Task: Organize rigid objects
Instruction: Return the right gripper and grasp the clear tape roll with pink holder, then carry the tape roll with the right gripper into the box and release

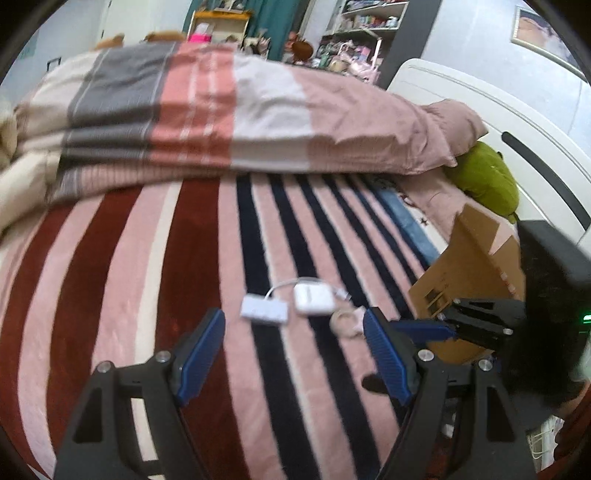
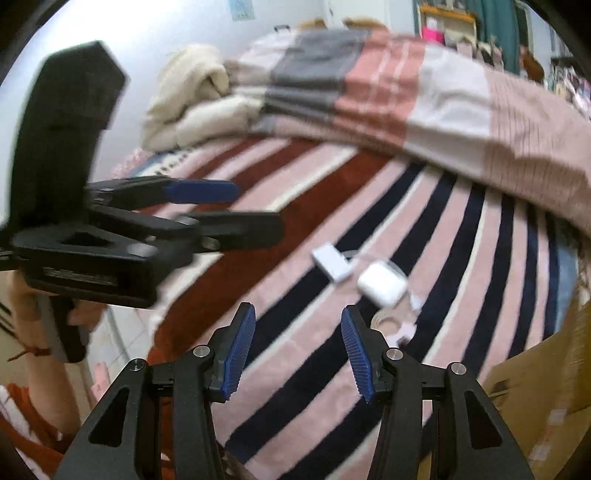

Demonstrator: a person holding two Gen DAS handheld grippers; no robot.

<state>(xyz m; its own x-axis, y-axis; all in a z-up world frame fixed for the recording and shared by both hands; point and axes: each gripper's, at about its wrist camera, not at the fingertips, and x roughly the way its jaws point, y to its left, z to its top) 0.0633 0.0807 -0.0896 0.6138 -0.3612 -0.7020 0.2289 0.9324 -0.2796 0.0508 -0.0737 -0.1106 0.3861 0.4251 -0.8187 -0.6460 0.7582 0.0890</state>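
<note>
A small white box (image 1: 314,299) and a flat white block (image 1: 264,309) lie side by side on the bed (image 1: 110,280), joined by a thin white cord (image 1: 282,285). Just beside the box lies a pale ring (image 1: 345,323). All of them sit on a blanket with pink, dark red and dark blue stripes. A brown cardboard box (image 1: 476,258) stands near them, at the right in the left wrist view. The left tongs (image 1: 293,354) hang over the blanket close to the white things, with the blue pads wide apart and nothing between them. The right tongs (image 2: 298,350) hang over the blanket too, a little way from the white things, with the pads apart and nothing in them. In the right wrist view a hand (image 2: 26,299) holds the grip of the left tongs. Farther back a folded quilt (image 1: 221,110) in grey, pink and white lies across the bed. A cream blanket (image 2: 192,96) is piled beside it. A green soft toy (image 1: 484,177) lies by the pink pillow (image 1: 443,133) and the white headboard (image 1: 524,122). Behind the bed are shelves (image 1: 362,29) full of toys, a teal curtain (image 1: 280,26) and a yellow cabinet (image 1: 221,22). The view is blurry.
</note>
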